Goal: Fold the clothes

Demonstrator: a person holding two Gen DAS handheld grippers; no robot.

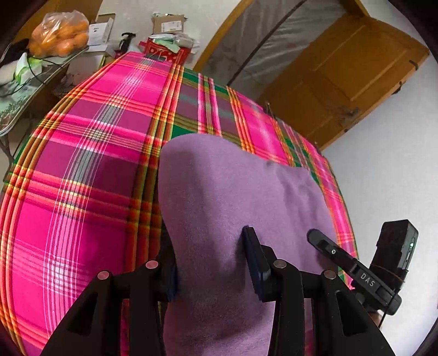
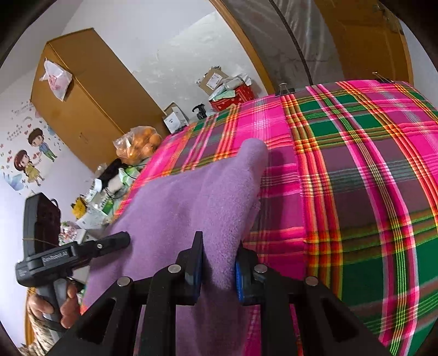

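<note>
"DAS" on right hand-held gripper and "GenRobot.AI" on left hand-held gripper, both clamped on purple fleece garment.

Plaid tablecloth lies bare around the purple garment; boxes crowd its far edge.

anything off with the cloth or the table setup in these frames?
Nothing damaged or spilled. The purple cloth is bunched and lifted into a peak rather than flat on the plaid tablecloth, held by both the left gripper and the right gripper. Binder clips pin the tablecloth edge, apparently on purpose.
</note>
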